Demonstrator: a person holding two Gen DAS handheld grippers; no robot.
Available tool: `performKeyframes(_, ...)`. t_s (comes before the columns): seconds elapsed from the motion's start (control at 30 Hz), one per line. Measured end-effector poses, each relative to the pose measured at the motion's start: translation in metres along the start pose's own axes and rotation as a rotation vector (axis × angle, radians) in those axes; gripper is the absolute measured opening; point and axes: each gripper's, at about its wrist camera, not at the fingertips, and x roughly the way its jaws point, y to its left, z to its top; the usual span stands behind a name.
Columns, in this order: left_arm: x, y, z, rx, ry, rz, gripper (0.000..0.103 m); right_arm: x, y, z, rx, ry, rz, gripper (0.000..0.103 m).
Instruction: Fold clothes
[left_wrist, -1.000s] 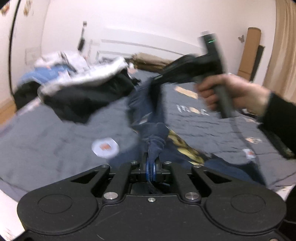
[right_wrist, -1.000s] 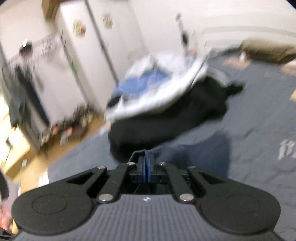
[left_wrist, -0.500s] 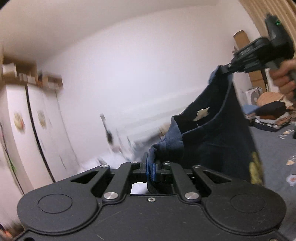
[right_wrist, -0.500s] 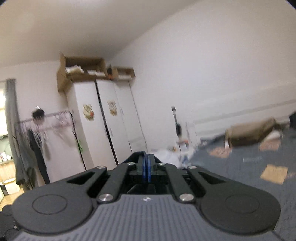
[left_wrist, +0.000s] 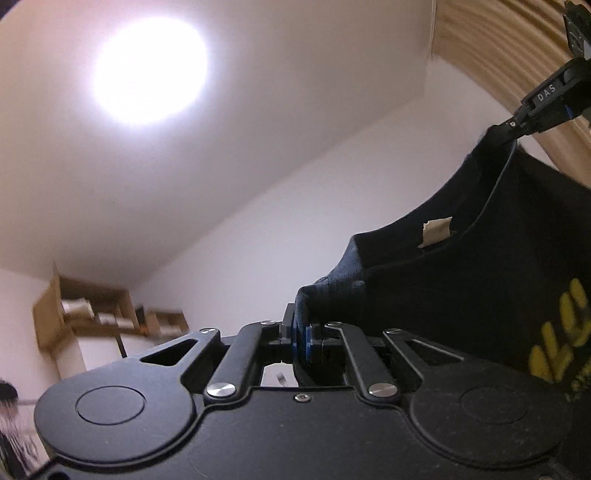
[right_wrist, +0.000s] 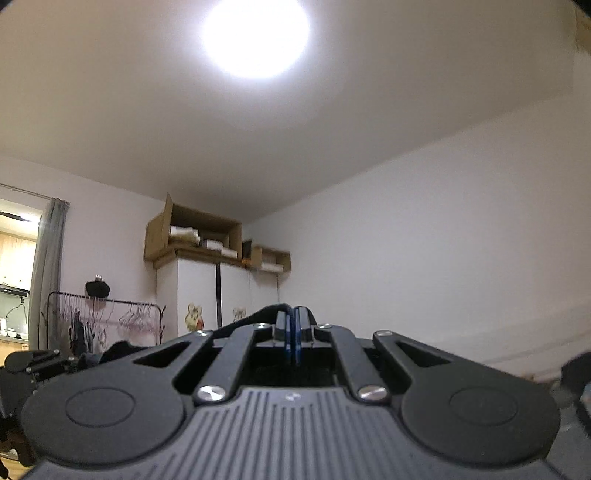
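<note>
At the far left of the left wrist view sit the cardboard boxes (left_wrist: 92, 314) on a white wardrobe (left_wrist: 96, 354), blurred, and above them the ceiling lamp (left_wrist: 149, 70) glares, which shows that this camera tilts steeply upward. In the lower middle, the left gripper (left_wrist: 300, 341) has its 2 blue-padded fingers pressed together on a bunched fold of the dark navy shirt (left_wrist: 461, 280). From that pinch the cloth rises to the right, its neck opening gaping and a pale label (left_wrist: 436, 236) showing inside. At the upper right, the right gripper (left_wrist: 517, 123) nips the top edge of the shirt, closed on it, in front of the tan curtain (left_wrist: 491, 55). Yellow print (left_wrist: 561, 339) shows low on the right.

The right wrist view also looks up: a clothes rack (right_wrist: 107, 317) at the left, the wardrobe (right_wrist: 218, 295) with boxes on top, then the closed blue pads of the right gripper (right_wrist: 293, 341) with a dark rim of fabric over them.

So the shirt hangs in the air between the 2 tools, clear of any surface in view. The step appears to be shaking it open. To do it well, both pinches should hold firm, the 2 tools should move apart until the top edge runs taut and level, and the garment should then go down flat, print side chosen before any fold.
</note>
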Motion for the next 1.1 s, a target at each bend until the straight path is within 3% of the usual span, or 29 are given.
performKeyframes(0.17, 0.004, -0.008, 0.021, -0.011, -0.056, -0.033, 0.004, -0.011, -0.01, 0.02, -0.041, -0.014, -0.051, 0.002)
performKeyframes(0.3, 0.034, -0.032, 0.003, -0.035, -0.034, -0.094, 0.004, -0.002, -0.035, 0.01, -0.054, 0.036, -0.105, 0.002)
performKeyframes(0.4, 0.069, -0.061, -0.024, -0.058, 0.014, -0.155, 0.004, 0.017, -0.067, -0.018, -0.042, 0.094, -0.152, 0.002)
performKeyframes(0.53, 0.125, -0.116, -0.075, -0.071, 0.118, -0.257, 0.004, 0.059, -0.112, -0.076, -0.058, 0.196, -0.239, 0.002)
performKeyframes(0.7, 0.205, -0.204, -0.154, -0.09, 0.259, -0.373, 0.004, 0.122, -0.194, -0.179, -0.01, 0.356, -0.361, 0.002)
performKeyframes(0.9, 0.297, -0.302, -0.246, -0.087, 0.412, -0.437, 0.004, 0.174, -0.274, -0.306, 0.029, 0.473, -0.483, 0.002)
performKeyframes(1.1, 0.353, -0.381, -0.325, -0.091, 0.549, -0.476, 0.004, 0.202, -0.339, -0.41, 0.076, 0.598, -0.549, 0.003)
